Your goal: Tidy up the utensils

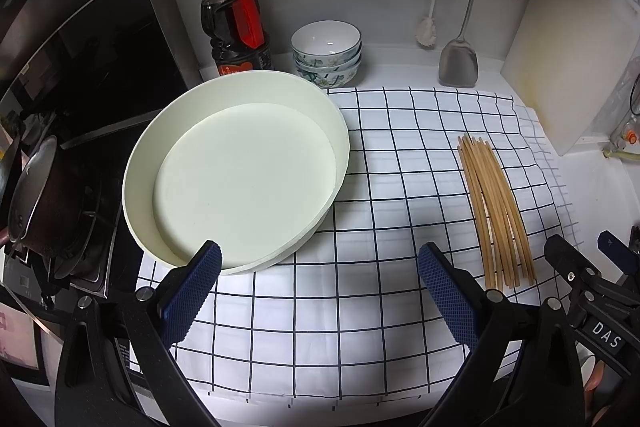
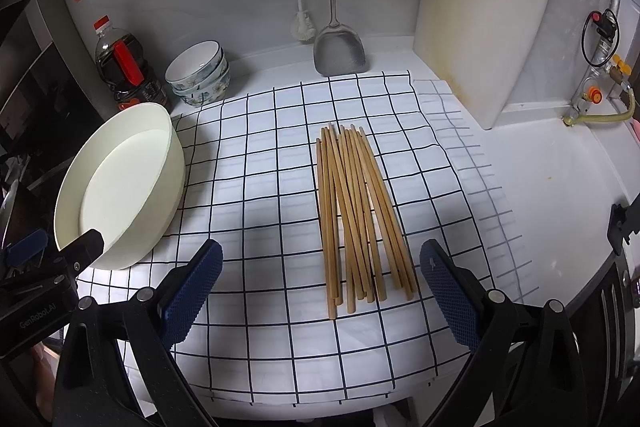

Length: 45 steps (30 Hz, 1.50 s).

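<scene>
Lying bundled at frame centre, wooden chopsticks [image 2: 360,215] are awaiting pickup. Right tongs [image 2: 320,287] and left tongs [image 1: 320,291] are gaping wide, holding nothing, beside a white tub [image 1: 240,171].

A home kitchen — stove [image 1: 80,131], soy sauce bottle [image 1: 236,23], hanging spatula [image 2: 339,43].

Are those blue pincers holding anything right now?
No. Both the left gripper and right gripper are open; the wooden chopsticks lie untouched.

A bundle of chopsticks [image 2: 356,215] lies on the checked cloth [image 2: 260,155], with a round tub [image 2: 120,187] at its nine o'clock on the cloth's edge. Stacked bowls [image 2: 200,75] and a bottle [image 2: 128,67] stand behind the tub at twelve o'clock; a spatula [image 2: 340,51] hangs behind the chopsticks.
</scene>
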{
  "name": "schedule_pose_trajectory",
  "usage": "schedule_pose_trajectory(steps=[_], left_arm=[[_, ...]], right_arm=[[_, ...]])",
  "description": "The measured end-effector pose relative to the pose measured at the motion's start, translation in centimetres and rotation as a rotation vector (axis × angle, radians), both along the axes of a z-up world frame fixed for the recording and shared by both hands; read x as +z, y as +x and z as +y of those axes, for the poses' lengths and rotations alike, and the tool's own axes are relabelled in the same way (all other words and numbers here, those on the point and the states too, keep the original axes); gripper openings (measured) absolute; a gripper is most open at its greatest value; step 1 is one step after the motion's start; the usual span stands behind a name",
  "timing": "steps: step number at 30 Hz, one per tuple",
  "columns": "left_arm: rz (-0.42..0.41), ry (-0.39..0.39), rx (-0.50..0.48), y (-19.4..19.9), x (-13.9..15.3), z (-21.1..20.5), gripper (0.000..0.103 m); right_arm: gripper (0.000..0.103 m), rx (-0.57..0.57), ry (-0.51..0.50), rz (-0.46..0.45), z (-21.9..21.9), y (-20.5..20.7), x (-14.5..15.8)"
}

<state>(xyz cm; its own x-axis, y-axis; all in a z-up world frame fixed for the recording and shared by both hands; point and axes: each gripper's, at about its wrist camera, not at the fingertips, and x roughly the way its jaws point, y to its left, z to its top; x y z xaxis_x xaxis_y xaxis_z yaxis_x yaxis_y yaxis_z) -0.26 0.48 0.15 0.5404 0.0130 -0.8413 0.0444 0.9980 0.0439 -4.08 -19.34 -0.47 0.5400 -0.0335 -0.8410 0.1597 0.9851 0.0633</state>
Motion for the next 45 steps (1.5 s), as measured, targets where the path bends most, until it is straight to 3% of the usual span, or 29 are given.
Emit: schedule_pose_trajectory(steps=[45], left_arm=[[0.005, 0.009, 0.002, -0.41, -0.07, -0.07, 0.097]], right_arm=[[0.095, -0.002, 0.004, -0.004, -0.1, -0.16, 0.21]])
